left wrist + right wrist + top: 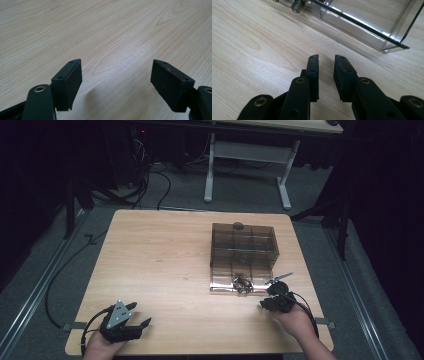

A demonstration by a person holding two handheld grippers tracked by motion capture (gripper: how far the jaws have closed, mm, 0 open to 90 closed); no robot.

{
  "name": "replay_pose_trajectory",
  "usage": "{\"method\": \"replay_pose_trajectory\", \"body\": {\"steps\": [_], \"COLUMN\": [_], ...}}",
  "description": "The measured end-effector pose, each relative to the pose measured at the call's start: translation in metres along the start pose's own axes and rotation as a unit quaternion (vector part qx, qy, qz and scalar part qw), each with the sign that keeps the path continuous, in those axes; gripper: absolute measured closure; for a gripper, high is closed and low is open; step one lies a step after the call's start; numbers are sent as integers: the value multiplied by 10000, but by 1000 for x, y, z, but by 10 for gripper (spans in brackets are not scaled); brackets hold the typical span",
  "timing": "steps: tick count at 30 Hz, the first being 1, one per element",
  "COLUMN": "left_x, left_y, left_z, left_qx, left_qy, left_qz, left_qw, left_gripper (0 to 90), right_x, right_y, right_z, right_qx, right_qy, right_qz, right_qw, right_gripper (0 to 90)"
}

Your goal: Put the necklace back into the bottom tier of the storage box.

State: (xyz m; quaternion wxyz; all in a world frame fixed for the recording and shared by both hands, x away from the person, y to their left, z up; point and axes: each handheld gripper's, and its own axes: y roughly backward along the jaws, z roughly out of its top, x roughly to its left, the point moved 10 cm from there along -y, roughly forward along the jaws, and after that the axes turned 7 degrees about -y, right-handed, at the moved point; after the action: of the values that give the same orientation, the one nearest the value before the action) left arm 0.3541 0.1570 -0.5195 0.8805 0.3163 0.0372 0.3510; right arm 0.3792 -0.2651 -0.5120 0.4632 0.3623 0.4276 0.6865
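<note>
High view: fixed above person's side, faces forward and down, far off; takes in whole desk, clear box, floor beyond. Left gripper view: rides left tongs, low, close over bare wood, looks along jaws. Right gripper view: rides right tongs, low, close, faces box near edge. Shared: desk top in all three; box in high and right gripper views.
</note>
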Motion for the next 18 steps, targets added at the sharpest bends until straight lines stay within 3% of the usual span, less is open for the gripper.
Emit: {"method": "replay_pose_trajectory", "body": {"steps": [10, 16, 17, 18], "left_x": [0, 0, 0, 0], "left_y": [0, 0, 0, 0], "left_z": [0, 0, 0, 0], "left_qx": [2, -1, -1, -1], "left_qy": [-2, -1, -1, -1], "left_qz": [20, 29, 32, 34], "left_qw": [10000, 10000, 10000, 10000], "left_gripper": [255, 254, 254, 254], "right_x": [-2, -3, -3, -2], "right_y": [-1, -2, -2, -1], "right_z": [-8, -13, -13, -13], "right_qx": [-631, -1270, -1270, -1428], "right_qy": [-156, -175, -175, -178], "right_qz": [73, 96, 96, 139], "right_qw": [9979, 9917, 9917, 9895], "right_gripper": [713, 657, 657, 628]}}
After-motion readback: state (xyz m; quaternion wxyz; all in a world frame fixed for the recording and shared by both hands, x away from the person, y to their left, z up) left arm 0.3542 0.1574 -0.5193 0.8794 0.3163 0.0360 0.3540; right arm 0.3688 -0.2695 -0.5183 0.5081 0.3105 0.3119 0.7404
